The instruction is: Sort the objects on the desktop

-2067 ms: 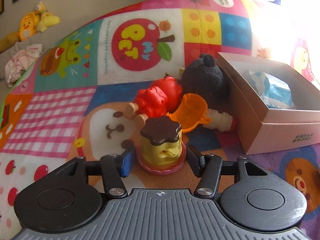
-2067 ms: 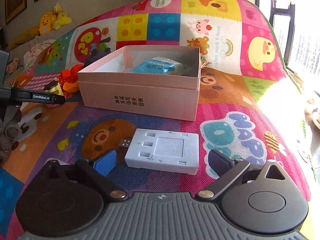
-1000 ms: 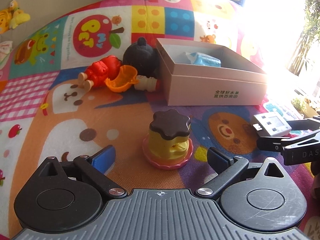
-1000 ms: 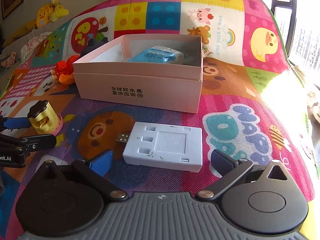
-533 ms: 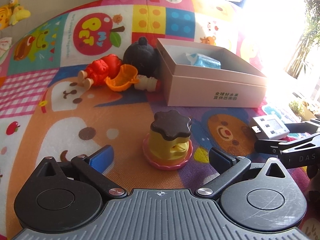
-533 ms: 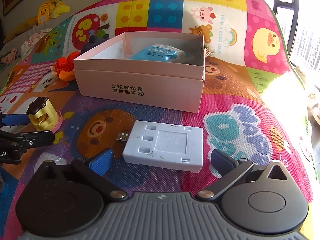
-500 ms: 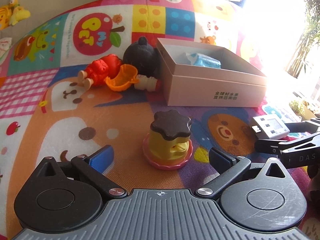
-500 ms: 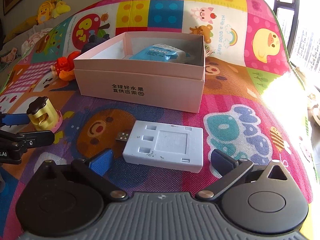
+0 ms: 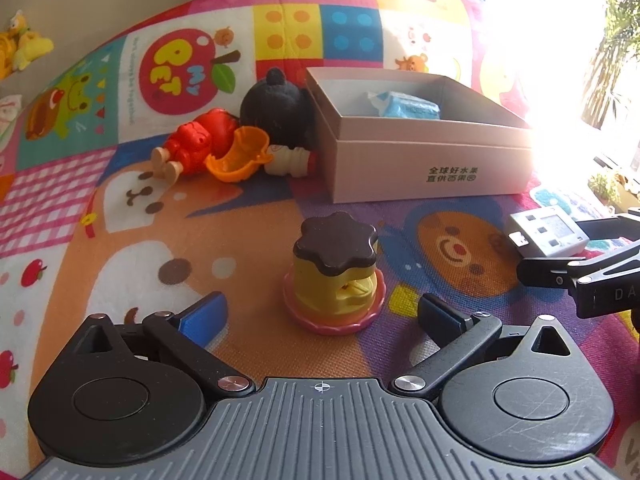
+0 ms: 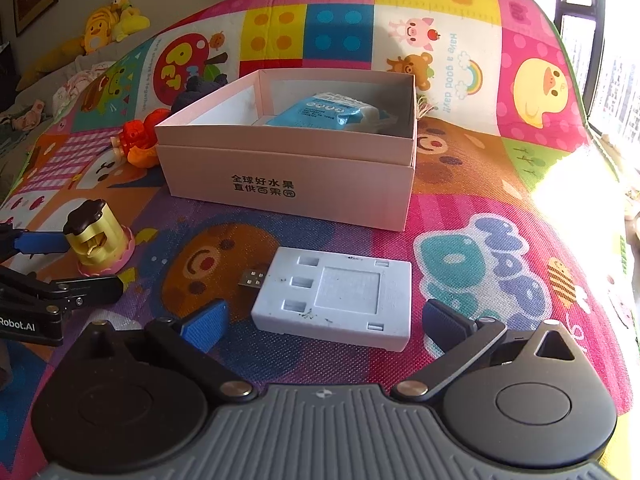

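A yellow pudding toy (image 9: 335,276) with a brown top stands on the play mat between the fingers of my open left gripper (image 9: 320,316), untouched. It also shows in the right wrist view (image 10: 96,236). A white USB card reader (image 10: 336,298) lies flat between the fingers of my open right gripper (image 10: 326,322), also untouched. The reader shows at the right of the left wrist view (image 9: 546,230). A pink open box (image 10: 288,172) holds a blue packet (image 10: 332,114).
A red figure (image 9: 192,142), an orange cup (image 9: 240,156), a small bottle (image 9: 288,164) and a black plush (image 9: 276,110) lie left of the box (image 9: 420,164). The colourful mat (image 9: 120,240) covers the whole surface. Strong sunlight washes out the right side.
Both grippers have barely moved in the last second. Before that the left gripper let go of the pudding toy, opened and drew back from the pile of toys.
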`<state>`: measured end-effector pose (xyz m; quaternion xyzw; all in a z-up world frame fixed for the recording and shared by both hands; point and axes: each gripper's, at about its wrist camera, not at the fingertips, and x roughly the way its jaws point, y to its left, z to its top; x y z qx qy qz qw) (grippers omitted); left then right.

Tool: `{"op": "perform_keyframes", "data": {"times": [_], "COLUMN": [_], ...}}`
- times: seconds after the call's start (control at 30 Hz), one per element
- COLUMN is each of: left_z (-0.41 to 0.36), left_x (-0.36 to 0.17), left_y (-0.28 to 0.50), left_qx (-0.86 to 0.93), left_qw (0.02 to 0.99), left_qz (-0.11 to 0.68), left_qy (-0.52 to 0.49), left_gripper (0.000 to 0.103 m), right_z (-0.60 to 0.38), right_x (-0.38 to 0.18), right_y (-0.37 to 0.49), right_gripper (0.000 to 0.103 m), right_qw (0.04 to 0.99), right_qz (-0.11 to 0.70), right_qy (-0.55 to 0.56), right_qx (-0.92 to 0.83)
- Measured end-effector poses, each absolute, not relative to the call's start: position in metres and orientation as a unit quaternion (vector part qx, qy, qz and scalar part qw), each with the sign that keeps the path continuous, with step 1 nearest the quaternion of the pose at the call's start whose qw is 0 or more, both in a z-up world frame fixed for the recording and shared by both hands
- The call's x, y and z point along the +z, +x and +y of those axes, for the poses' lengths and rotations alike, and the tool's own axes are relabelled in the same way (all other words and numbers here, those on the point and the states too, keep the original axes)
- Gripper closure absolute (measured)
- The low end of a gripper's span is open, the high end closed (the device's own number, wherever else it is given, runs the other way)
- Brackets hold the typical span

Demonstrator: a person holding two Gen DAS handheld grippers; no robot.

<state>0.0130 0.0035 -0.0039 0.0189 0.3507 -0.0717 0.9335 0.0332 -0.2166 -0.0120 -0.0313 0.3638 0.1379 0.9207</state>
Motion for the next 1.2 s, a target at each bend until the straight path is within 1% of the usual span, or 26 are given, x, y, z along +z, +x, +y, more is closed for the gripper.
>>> {"op": "perform_keyframes", "data": {"times": [0.07,0.13,0.17,0.2,0.3,0.33,0.4,0.47,0.53,0.6,0.63,0.7,0.8,0.87,0.93,1.0,1.13,1.2], "left_z": [0.006,0.007,0.007,0.005,-0.003,-0.005,-0.008,-0.011,-0.014,-0.014,-0.014,-0.012,-0.014,-0.021,-0.031,-0.043,-0.066,-0.072], "left_x": [-0.001,0.002,0.003,0.002,-0.001,-0.001,0.000,0.001,0.003,0.012,0.021,0.046,0.097,0.127,0.139,0.134,0.089,0.069], "left_y": [0.010,0.011,0.014,0.019,0.027,0.028,0.028,0.024,0.018,0.012,0.010,0.008,0.017,0.033,0.056,0.084,0.133,0.147], "left_qx": [-0.069,-0.070,-0.072,-0.075,-0.072,-0.076,-0.085,-0.090,-0.097,-0.105,-0.109,-0.117,-0.119,-0.121,-0.127,-0.130,-0.129,-0.131], "left_qw": [0.938,0.941,0.940,0.937,0.936,0.936,0.935,0.935,0.935,0.937,0.940,0.950,0.968,0.976,0.977,0.972,0.955,0.948], "left_qz": [0.338,0.332,0.335,0.340,0.344,0.343,0.341,0.339,0.336,0.328,0.318,0.287,0.217,0.176,0.169,0.191,0.263,0.286], "left_qy": [0.014,0.005,0.004,0.006,0.029,0.033,0.037,0.047,0.055,0.054,0.048,0.037,0.036,0.037,0.035,0.033,0.045,0.053], "left_gripper": [0.000,0.008,0.015,0.017,0.016,0.018,0.032,0.042,0.042,0.042,0.042,0.042,0.042,0.042,0.042,0.042,0.042,0.042], "right_z": [-0.216,-0.216,-0.215,-0.215,-0.214,-0.214,-0.216,-0.218,-0.220,-0.224,-0.228,-0.235,-0.248,-0.255,-0.258,-0.258,-0.260,-0.261], "right_x": [-0.011,-0.011,-0.010,-0.010,-0.007,-0.005,0.000,0.007,0.020,0.039,0.057,0.093,0.150,0.176,0.187,0.187,0.171,0.161], "right_y": [0.033,0.034,0.035,0.036,0.036,0.034,0.031,0.025,0.018,0.010,0.005,0.000,0.000,0.003,0.009,0.016,0.033,0.041], "right_gripper": [0.014,0.020,0.021,0.021,0.021,0.021,0.021,0.021,0.021,0.021,0.021,0.021,0.021,0.021,0.021,0.021,0.021,0.021], "right_qw": [0.924,0.925,0.925,0.924,0.919,0.915,0.908,0.903,0.902,0.911,0.920,0.938,0.958,0.966,0.971,0.972,0.967,0.966], "right_qz": [0.356,0.354,0.355,0.356,0.368,0.376,0.387,0.396,0.393,0.371,0.346,0.298,0.228,0.197,0.180,0.181,0.209,0.222], "right_qy": [-0.037,-0.044,-0.045,-0.047,-0.051,-0.050,-0.047,-0.046,-0.050,-0.057,-0.058,-0.050,-0.020,0.002,0.010,0.012,0.016,0.012], "right_qx": [0.133,0.128,0.128,0.128,0.130,0.137,0.151,0.163,0.170,0.171,0.173,0.172,0.170,0.169,0.159,0.151,0.143,0.134]}}
